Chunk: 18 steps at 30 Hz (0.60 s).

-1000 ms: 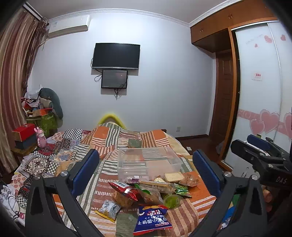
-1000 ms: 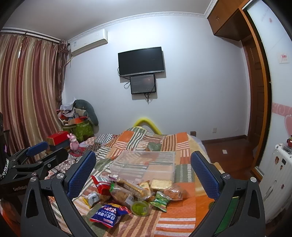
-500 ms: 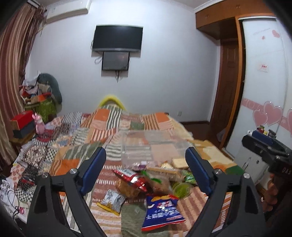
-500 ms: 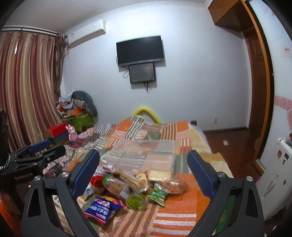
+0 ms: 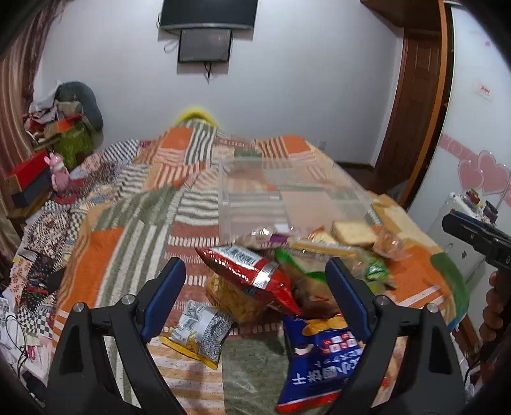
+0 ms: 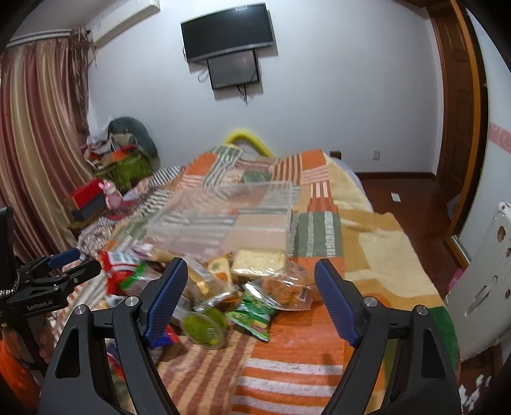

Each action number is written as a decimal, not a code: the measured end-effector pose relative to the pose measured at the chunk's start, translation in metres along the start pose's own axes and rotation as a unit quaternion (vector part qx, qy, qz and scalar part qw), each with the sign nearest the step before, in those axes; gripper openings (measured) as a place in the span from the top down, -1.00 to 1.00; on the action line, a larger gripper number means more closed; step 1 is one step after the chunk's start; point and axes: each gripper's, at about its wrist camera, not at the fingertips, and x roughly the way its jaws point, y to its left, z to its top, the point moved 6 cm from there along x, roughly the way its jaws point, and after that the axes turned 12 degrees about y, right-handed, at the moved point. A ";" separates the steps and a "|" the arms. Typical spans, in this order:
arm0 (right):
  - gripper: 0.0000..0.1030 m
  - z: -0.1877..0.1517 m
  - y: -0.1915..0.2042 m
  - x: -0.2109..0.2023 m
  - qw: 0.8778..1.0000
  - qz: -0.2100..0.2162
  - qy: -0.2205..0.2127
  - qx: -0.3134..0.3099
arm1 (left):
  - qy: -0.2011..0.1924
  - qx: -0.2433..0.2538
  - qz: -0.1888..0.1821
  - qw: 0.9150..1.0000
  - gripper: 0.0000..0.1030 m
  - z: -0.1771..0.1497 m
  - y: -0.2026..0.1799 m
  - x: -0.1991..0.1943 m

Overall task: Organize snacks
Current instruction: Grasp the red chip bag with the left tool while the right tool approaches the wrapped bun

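Snack pile [image 5: 287,277] sits on the near part of the patchwork bedspread [image 5: 127,230], heaped against the front wall of a clear plastic bin [image 5: 255,204], which stands just behind it on the bed. In the pile: a red foil bag [image 5: 252,271] lying over a clear pack of yellow crisps [image 5: 230,300]; a blue bag with white lettering [image 5: 322,360] nearest you; a small silver-and-yellow packet [image 5: 201,332] off to the left side, apart from the heap. On the right side of the heap: a green round cup [image 6: 204,328], a green foil packet [image 6: 255,316], a clear bag of brown biscuits [image 6: 284,290], a pale sliced cake or bread piece [image 6: 258,260] touching the bin's front.

Your left gripper [image 5: 255,293] hangs over the red bag and crisps with its blue pads spread wide, nothing pressed between them. Your right gripper [image 6: 250,297] hangs over the green cup and green packet; its jaws are closing, pads clear of everything. Each gripper shows at the edge of the other's view.

Beyond: wall-mounted television [image 6: 228,30], striped curtain [image 6: 35,134], red box [image 5: 27,166].
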 end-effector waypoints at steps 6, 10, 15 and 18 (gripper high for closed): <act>-0.51 0.001 -0.010 0.034 0.999 -0.005 0.039 -0.003 | 0.023 -0.004 -0.004 1.000 -0.75 0.000 0.005 0.034; -0.51 0.001 -0.023 0.061 0.997 -0.017 0.071 0.003 | 0.012 -0.012 -0.011 1.000 -0.75 0.007 0.008 0.044; -0.51 -0.005 -0.036 0.076 0.995 -0.025 0.100 0.007 | 0.015 -0.011 -0.016 1.000 -0.74 0.015 0.006 0.060; -0.51 -0.009 -0.043 0.084 0.993 -0.022 0.117 0.018 | 0.011 -0.014 -0.021 1.000 -0.70 0.016 0.006 0.066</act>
